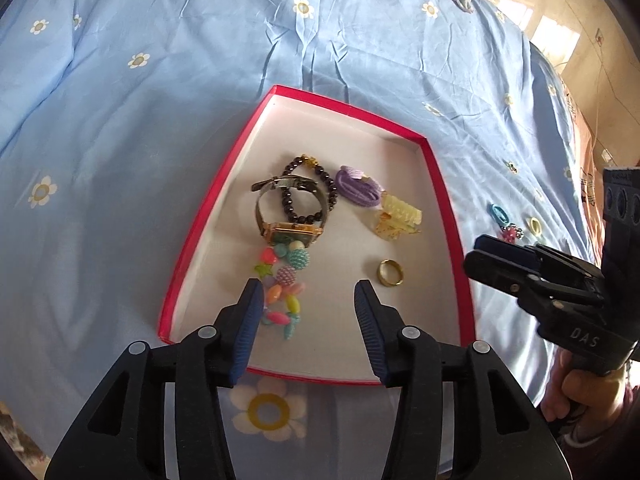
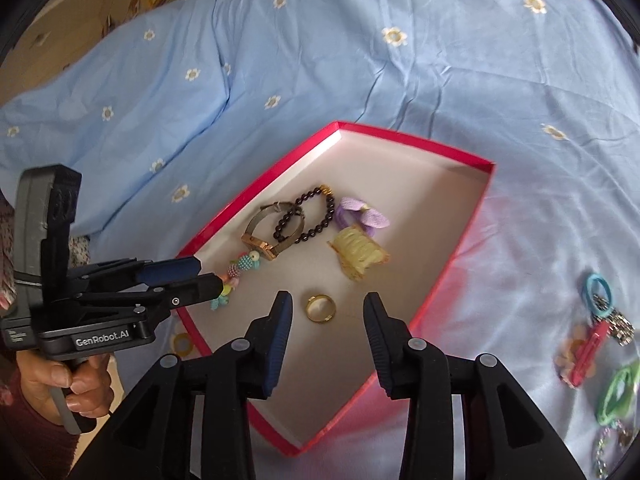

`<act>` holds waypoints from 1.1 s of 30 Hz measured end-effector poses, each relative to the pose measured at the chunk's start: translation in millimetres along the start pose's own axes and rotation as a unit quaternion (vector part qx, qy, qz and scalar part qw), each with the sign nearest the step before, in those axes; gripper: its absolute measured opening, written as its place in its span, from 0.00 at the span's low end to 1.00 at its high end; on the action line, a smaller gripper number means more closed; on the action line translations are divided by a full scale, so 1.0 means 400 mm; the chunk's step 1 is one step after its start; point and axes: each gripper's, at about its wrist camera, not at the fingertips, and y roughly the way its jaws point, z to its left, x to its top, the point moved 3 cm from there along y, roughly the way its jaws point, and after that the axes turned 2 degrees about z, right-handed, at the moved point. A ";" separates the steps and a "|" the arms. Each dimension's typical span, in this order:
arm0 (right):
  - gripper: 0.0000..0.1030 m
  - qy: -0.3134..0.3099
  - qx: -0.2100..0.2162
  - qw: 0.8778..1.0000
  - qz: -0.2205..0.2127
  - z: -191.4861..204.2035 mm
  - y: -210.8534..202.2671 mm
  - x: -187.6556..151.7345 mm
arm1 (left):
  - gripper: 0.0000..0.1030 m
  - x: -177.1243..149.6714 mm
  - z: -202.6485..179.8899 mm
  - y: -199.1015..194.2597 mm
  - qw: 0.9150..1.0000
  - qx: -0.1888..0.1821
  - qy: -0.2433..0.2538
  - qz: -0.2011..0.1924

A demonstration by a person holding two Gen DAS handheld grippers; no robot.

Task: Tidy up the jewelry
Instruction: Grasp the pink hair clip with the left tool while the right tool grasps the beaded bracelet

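Left wrist view, pale blue flowered bedsheet (image 1: 160,120) (creased), red-rimmed box (image 1: 192,232), tiled floor (image 1: 592,60), left tool (image 1: 309,296) parted, empty.

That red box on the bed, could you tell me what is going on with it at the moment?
A person holding a gripper in each hand is sorting jewelry into the red box on the blue floral sheet. The left gripper is open beside the colorful bead bracelet; the right gripper is open over the gold ring. Neither holds anything. A watch, a dark bead bracelet, a purple hair tie and a yellow claw clip are inside too. More hair accessories wait outside.
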 end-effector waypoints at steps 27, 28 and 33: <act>0.44 0.160 -0.119 0.979 -0.051 -0.332 -0.302 -0.223 | 0.53 -0.019 -0.315 0.051 0.993 -0.072 0.085 0.040; 0.44 0.163 -0.123 0.978 -0.053 -0.340 -0.309 -0.228 | 0.53 -0.020 -0.325 0.054 0.992 -0.074 0.088 0.042; 0.44 0.175 -0.133 0.974 -0.057 -0.379 -0.329 -0.245 | 0.53 -0.014 -0.375 0.073 0.990 -0.080 0.108 0.048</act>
